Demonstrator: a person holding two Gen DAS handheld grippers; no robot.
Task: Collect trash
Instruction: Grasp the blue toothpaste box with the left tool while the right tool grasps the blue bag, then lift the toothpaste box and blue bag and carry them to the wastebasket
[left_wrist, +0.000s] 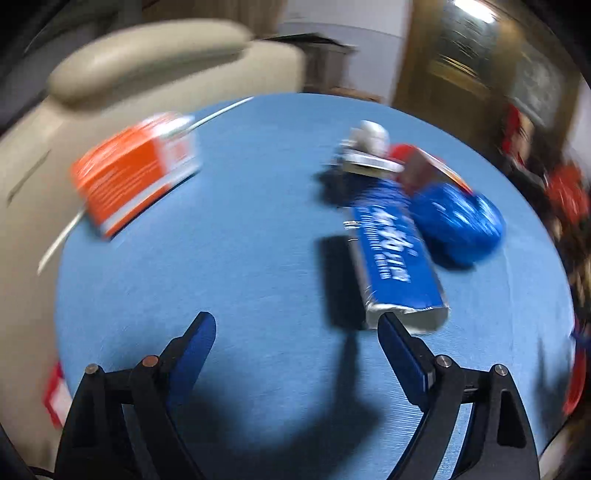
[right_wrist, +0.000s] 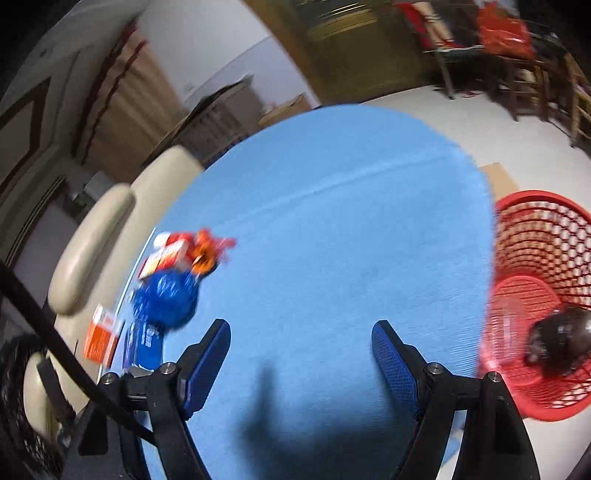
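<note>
Blue carton lay on the blue table, near end just ahead of the left gripper's right fingertip, outside the gap. Blue wrapper touched its right side. Orange box at far-left edge. Both grippers gaped, empty; right gripper over bare table, red basket past right edge.

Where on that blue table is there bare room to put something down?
The widest bare stretch of the blue table runs from the right tool toward the red basket. There is another gap between the orange box and the long blue box. It is crowded around the blue wrapper.
</note>
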